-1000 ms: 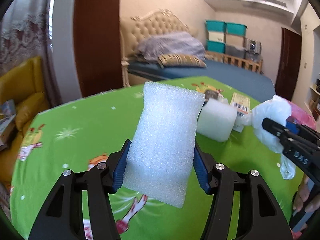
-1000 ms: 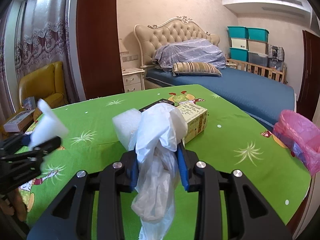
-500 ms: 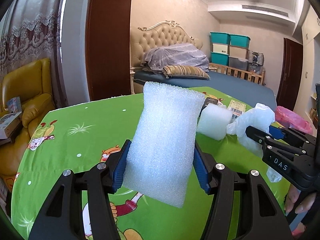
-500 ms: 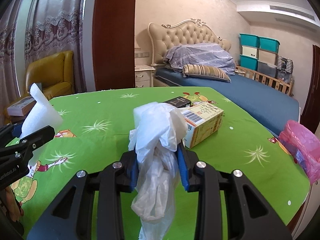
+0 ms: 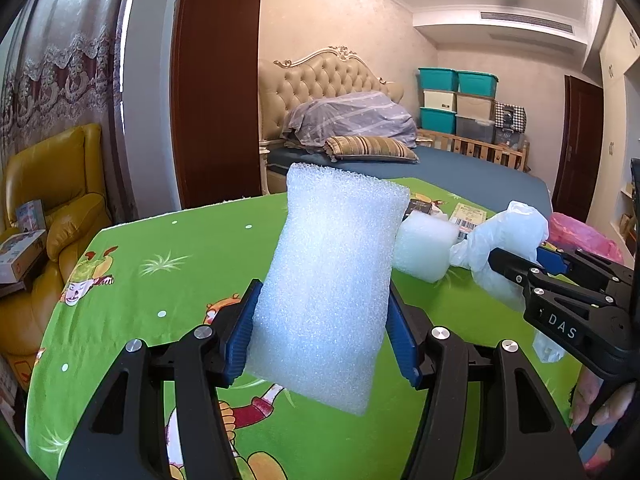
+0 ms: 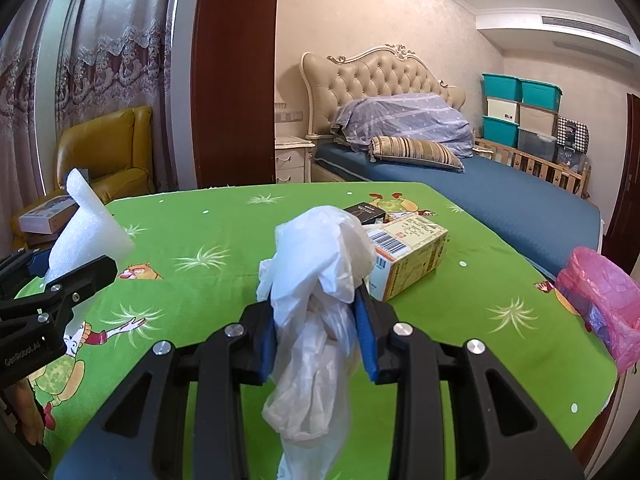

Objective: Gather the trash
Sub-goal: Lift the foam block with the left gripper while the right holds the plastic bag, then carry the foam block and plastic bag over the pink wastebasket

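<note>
I hold both loads clear of the table: left gripper point(image 5: 322, 334) clamps a foam sheet point(image 5: 332, 280), right gripper point(image 6: 316, 334) pinches a plastic bag point(image 6: 320, 264), the pink bin bag point(image 6: 600, 300) waiting right of it.

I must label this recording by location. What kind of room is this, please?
Most likely a home bedroom: a bed with a tufted headboard and striped pillow, a yellow armchair by lace curtains, and stacked storage bins in the corner.
</note>
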A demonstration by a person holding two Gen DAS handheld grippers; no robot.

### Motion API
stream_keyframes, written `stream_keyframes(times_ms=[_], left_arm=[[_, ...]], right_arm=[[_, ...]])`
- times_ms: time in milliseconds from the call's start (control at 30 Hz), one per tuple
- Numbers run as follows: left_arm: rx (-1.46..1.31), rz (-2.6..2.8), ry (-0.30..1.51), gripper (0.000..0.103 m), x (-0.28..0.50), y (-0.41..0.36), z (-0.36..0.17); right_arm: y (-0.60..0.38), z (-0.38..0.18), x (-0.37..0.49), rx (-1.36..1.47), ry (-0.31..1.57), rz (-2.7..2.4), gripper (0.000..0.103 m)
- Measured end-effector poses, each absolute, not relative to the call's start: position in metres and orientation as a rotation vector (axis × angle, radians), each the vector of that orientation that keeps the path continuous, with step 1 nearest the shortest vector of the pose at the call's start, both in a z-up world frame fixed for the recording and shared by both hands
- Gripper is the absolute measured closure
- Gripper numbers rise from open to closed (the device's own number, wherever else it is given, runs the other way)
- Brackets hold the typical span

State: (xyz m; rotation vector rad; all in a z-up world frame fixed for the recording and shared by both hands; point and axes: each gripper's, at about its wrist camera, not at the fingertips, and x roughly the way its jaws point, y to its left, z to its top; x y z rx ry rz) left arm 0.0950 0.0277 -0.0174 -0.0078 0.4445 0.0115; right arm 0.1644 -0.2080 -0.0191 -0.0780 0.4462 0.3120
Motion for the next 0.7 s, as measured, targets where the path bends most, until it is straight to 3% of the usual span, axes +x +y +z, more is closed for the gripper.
stream_keyframes(times_ms=[700], left_arm=[[0.050,-0.039,0.390,0.046,0.095,0.001,-0.002]], right_arm=[[-0.241,0.001,0.158,-0.073,0.372,0.244,0.070]])
